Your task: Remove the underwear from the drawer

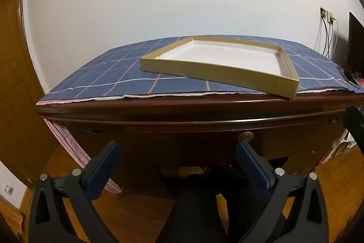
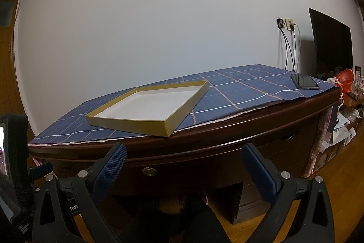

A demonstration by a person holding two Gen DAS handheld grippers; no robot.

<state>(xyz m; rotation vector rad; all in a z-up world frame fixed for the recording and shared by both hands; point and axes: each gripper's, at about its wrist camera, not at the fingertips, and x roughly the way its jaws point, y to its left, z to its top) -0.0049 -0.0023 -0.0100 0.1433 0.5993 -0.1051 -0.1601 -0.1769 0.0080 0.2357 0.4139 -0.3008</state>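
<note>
Left gripper (image 1: pixel 177 152): I hold it wide open, just before the desk front, gripping nothing.
Right gripper (image 2: pixel 184 154): wide open too.
Drawer (image 1: pixel 227 136): shut, under the desk top.
Underwear: I cannot see it.
Box lid (image 1: pixel 218 74): on the desk.

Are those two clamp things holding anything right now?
No. The left gripper and the right gripper are both open with nothing between their fingers, in front of the shut drawer.
</note>
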